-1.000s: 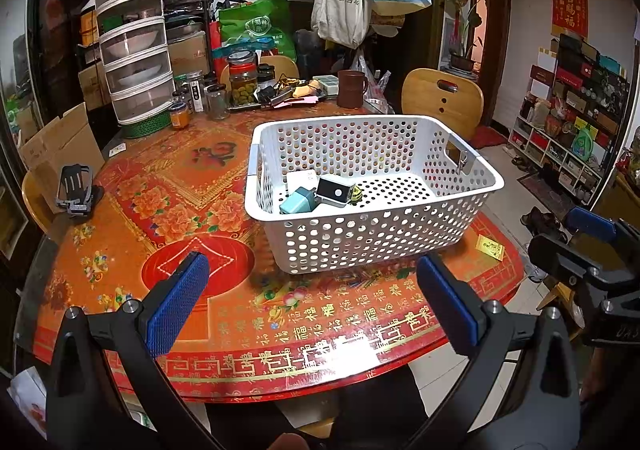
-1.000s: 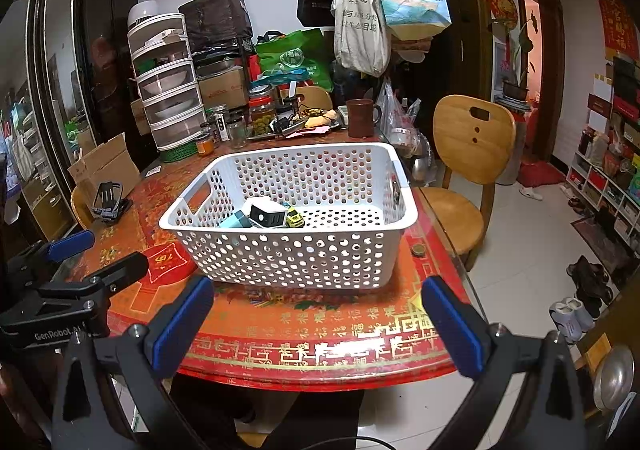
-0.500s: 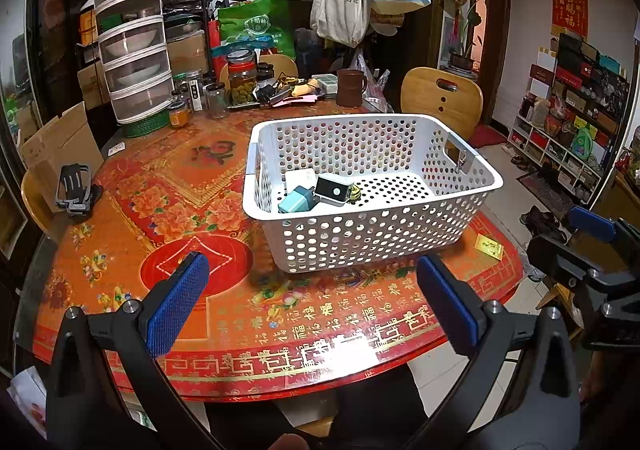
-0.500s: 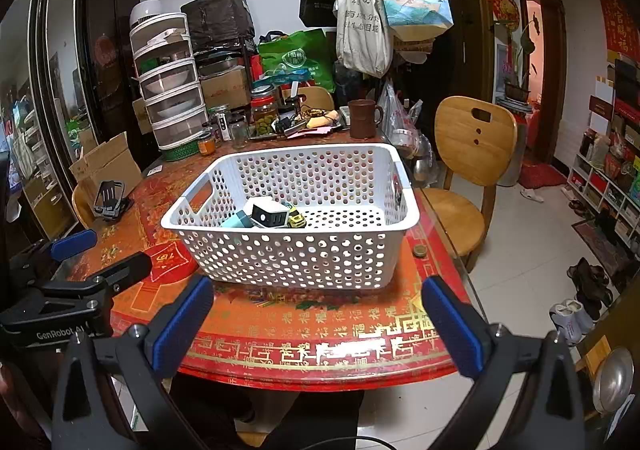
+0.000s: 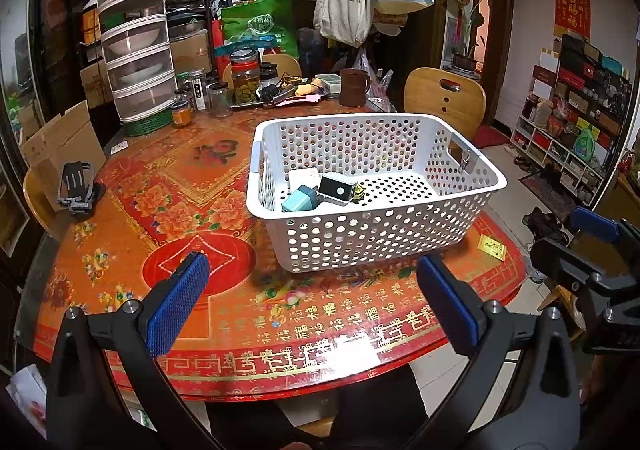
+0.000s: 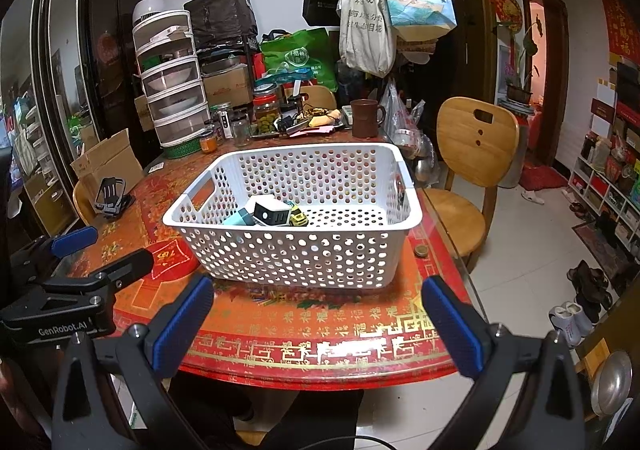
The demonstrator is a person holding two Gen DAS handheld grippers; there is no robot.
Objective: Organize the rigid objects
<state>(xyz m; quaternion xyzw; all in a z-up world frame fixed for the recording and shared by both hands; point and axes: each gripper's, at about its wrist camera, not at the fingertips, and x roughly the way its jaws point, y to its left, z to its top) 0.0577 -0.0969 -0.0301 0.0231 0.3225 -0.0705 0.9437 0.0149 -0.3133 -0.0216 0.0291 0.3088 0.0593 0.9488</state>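
Observation:
A white perforated basket [image 5: 400,234] stands on the round red table [image 5: 160,210]; it also shows in the right wrist view [image 6: 296,254]. Inside lie a teal block [image 5: 299,201], a white box with a black face [image 5: 338,189], a white flat piece [image 5: 303,177] and a small yellow-green toy [image 6: 298,215]. My left gripper [image 5: 312,302] is open and empty, held over the table's near edge in front of the basket. My right gripper [image 6: 316,322] is open and empty, also short of the basket.
A black folding phone stand [image 5: 74,186] lies at the table's left edge. Jars [image 5: 245,79], a brown mug [image 5: 354,87] and stacked drawers [image 5: 136,50] crowd the far side. A yellow packet [image 5: 493,247] and a coin [image 6: 421,250] lie near the basket. Wooden chair [image 6: 472,170] at right.
Both views shift only slightly; the grippers stay open and empty, and the basket and its contents have not moved.

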